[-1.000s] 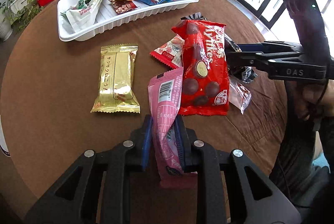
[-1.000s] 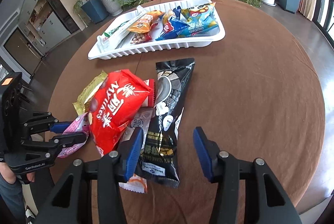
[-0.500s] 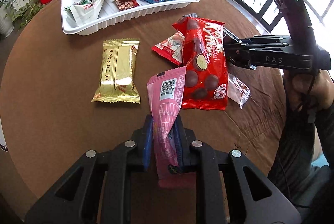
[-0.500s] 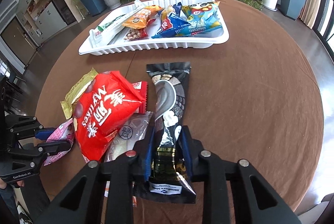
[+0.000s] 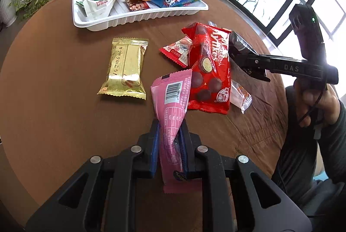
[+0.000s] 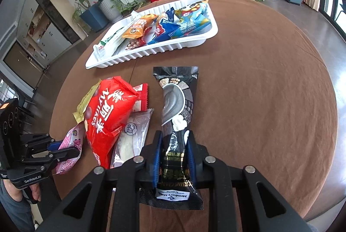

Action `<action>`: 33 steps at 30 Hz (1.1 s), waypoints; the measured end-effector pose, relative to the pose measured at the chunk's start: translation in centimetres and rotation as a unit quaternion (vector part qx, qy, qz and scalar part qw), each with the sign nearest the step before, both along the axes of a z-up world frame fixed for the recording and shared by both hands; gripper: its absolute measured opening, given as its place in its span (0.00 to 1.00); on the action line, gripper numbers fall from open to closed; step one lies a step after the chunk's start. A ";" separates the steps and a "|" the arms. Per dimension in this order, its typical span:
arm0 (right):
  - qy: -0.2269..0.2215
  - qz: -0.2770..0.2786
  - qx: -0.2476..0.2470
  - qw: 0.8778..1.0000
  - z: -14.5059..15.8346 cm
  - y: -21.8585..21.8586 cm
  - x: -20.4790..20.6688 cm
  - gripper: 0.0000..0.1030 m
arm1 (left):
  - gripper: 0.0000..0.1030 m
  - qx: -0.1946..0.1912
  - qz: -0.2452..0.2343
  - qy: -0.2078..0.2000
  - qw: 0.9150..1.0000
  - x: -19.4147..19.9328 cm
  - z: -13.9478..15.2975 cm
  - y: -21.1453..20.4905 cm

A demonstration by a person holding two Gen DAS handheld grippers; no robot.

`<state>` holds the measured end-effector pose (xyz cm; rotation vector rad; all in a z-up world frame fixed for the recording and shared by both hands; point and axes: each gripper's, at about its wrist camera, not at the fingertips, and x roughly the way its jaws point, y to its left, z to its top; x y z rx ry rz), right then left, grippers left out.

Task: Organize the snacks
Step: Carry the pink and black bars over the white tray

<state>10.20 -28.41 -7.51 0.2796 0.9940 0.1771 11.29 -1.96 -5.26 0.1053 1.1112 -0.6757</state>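
Note:
My left gripper [image 5: 169,123] is shut on a long pink snack packet [image 5: 173,97], whose far end stands up over the brown table. My right gripper [image 6: 174,134] is shut on a black snack packet [image 6: 176,100] that stretches away from it. From the left wrist view the right gripper [image 5: 248,63] shows at the right with the black packet [image 5: 237,43] in it. A red chocolate-ball bag [image 5: 208,67] lies between the two grippers. The white tray [image 5: 138,17] at the far side holds several snacks.
A gold wrapper [image 5: 125,67] lies left of the red bag. A small red-and-white packet [image 5: 177,51] and a clear packet [image 5: 240,93] lie partly under the red bag. A person's hand [image 5: 313,100] holds the right gripper. The table edge curves close on the right.
My right gripper's jaws closed from wide open onto the black packet. The left gripper kept its hold on the pink packet and barely moved.

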 end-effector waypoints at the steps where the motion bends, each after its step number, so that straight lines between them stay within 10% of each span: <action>1: 0.001 -0.002 0.004 1.000 0.0 -0.1 -0.2 0.22 | 0.15 -0.005 0.003 0.001 1.000 -0.1 0.1 0.1; 17: -0.012 -0.037 0.050 0.998 1.6 -3.2 -1.8 0.22 | 0.15 -0.070 0.054 -0.021 0.996 1.5 3.5 3.1; 33: -0.099 -0.045 0.027 0.994 11.4 -5.2 7.6 0.22 | 0.15 -0.092 0.064 -0.089 0.990 13.1 12.1 1.8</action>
